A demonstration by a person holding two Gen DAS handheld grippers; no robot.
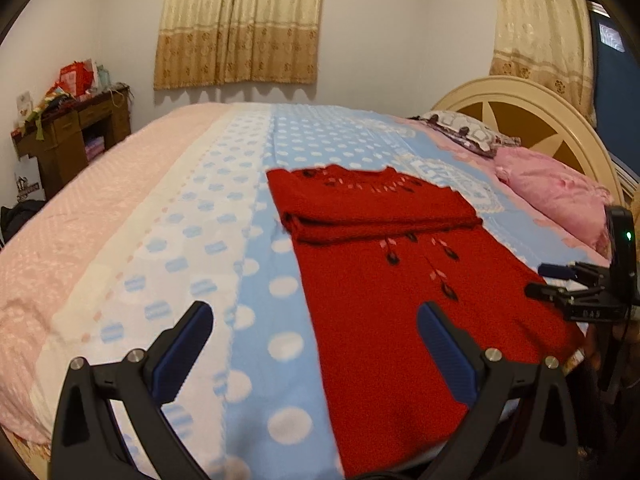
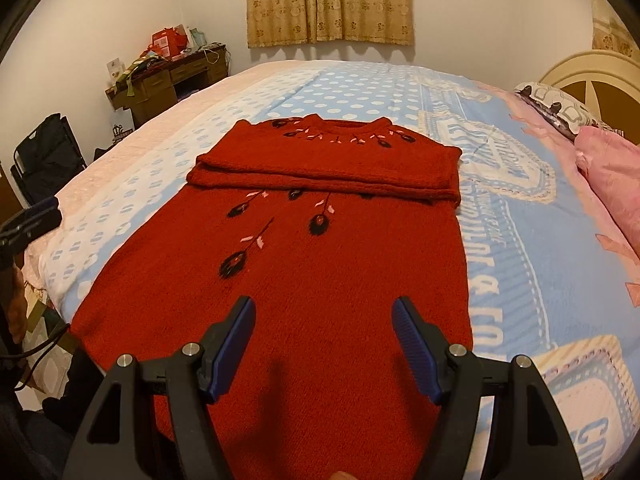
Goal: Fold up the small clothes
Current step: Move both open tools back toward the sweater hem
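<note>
Red knitted sweater (image 2: 304, 264) lying flat on the blue dotted blanket (image 2: 516, 240), long axis running from the near bed edge toward the curtain (image 2: 328, 4), neckline farthest, sleeves folded across the chest. Left gripper (image 1: 316, 320) and right gripper (image 2: 324, 316) both gape wide, empty, above the hem.

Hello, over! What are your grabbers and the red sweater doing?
Left hand-held gripper open, empty. Right hand-held gripper open, empty, above sweater's near end. Red sweater flat on bed, sleeves folded across chest. Nothing in the way.

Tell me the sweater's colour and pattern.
Red sweater with black-and-pink flower sprigs; right wrist view.
</note>
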